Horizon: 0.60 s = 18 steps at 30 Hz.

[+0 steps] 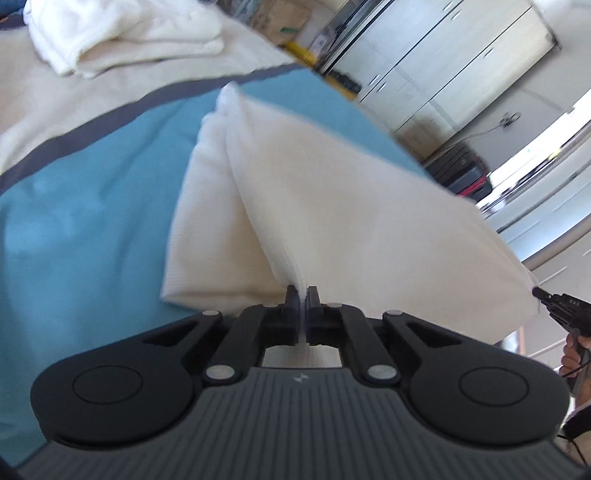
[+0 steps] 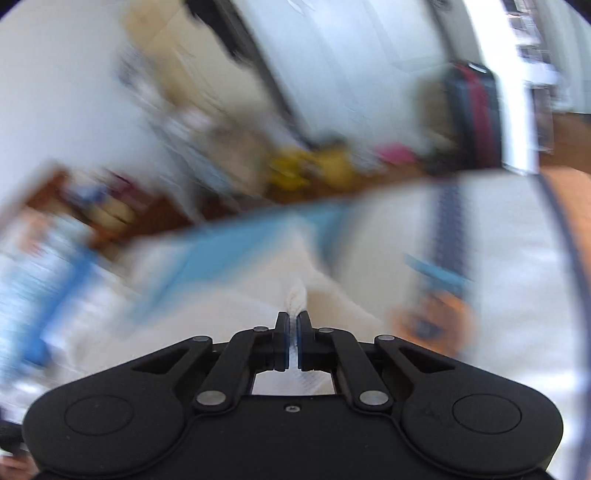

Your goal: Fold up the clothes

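A white cloth (image 1: 332,206) is stretched up off the blue bed cover (image 1: 81,221), its lower layers still lying folded on the cover. My left gripper (image 1: 303,295) is shut on one corner of it, the fabric pinched between the black pads. At the right edge of the left wrist view, my right gripper (image 1: 537,292) grips the cloth's other corner, held by a hand (image 1: 576,354). The right wrist view is badly blurred; there my right gripper (image 2: 293,319) is shut on a bunched bit of white cloth (image 2: 295,295).
A pile of white garments (image 1: 122,33) lies on the cream part of the bed (image 1: 74,103) at the upper left. White cabinets (image 1: 443,55) and a dark case (image 1: 461,170) stand past the bed's far edge.
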Each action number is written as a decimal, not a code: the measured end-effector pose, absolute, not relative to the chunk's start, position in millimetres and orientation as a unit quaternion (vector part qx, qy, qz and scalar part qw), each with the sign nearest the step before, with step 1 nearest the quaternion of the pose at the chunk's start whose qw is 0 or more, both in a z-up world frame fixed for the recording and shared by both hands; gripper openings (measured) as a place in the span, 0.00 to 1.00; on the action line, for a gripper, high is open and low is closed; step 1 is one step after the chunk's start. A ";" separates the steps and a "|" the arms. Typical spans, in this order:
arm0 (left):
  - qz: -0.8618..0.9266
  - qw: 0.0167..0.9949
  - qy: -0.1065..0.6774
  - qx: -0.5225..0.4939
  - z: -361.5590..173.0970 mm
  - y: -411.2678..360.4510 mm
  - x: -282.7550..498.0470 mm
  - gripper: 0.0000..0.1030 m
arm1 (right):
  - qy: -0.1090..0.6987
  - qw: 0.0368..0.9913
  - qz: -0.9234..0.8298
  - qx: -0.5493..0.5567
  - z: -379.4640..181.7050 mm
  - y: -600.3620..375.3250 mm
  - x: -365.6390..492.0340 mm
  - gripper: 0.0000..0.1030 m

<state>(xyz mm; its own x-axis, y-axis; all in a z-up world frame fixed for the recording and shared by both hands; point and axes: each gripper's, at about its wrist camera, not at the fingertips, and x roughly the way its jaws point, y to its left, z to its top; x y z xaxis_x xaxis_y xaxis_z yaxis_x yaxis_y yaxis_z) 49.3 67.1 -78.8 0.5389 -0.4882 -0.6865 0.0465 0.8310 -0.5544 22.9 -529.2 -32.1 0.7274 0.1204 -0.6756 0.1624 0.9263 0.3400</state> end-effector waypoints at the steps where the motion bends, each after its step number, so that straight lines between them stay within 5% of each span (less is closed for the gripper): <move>1: -0.149 0.836 0.471 -0.239 -87.0 65.4 50.4 0.03 | 0.402 0.898 -0.030 0.179 -45.0 -527.9 27.8 0.05; 6: -0.135 0.833 0.495 -0.206 -95.4 51.7 51.2 0.03 | 0.469 0.867 -0.043 0.162 -67.6 -522.6 44.2 0.14; 7: -0.135 0.835 0.493 -0.203 -92.6 50.8 51.2 0.05 | 0.461 0.870 -0.044 0.168 -64.5 -522.9 42.4 0.22; 8: -0.136 0.834 0.492 -0.209 -91.4 51.3 51.5 0.05 | 0.454 0.872 -0.042 0.178 -62.2 -524.6 40.6 0.43; 10: -0.145 0.825 0.493 -0.234 -93.2 55.2 51.6 0.21 | 0.448 0.870 -0.035 0.204 -61.8 -530.7 37.8 0.62; 11: -0.149 0.820 0.492 -0.252 -96.1 58.2 52.1 0.27 | 0.454 0.865 -0.037 0.211 -65.2 -533.3 38.8 0.62; 13: -0.153 0.810 0.490 -0.284 -103.1 62.4 54.0 0.61 | 0.465 0.856 -0.045 0.222 -72.4 -538.2 41.2 0.62; 15: -0.174 0.808 0.471 -0.309 -111.0 61.5 55.0 0.72 | 0.472 0.849 -0.058 0.228 -82.4 -543.7 47.1 0.62; 17: -0.183 0.814 0.459 -0.306 -110.6 56.2 54.4 0.48 | 0.470 0.846 -0.062 0.243 -97.8 -552.6 56.7 0.63; 18: -0.181 0.818 0.459 -0.295 -107.7 52.5 54.0 0.05 | 0.463 0.849 -0.052 0.250 -103.7 -556.3 60.3 0.63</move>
<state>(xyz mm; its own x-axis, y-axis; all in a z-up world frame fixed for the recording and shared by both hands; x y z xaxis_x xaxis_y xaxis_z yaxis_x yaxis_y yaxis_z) 54.0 52.5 -107.7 0.5130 -0.5676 -0.6440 0.0262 0.7602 -0.6492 60.3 -556.3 -103.7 0.5656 0.1426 -0.8123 0.3206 0.8694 0.3759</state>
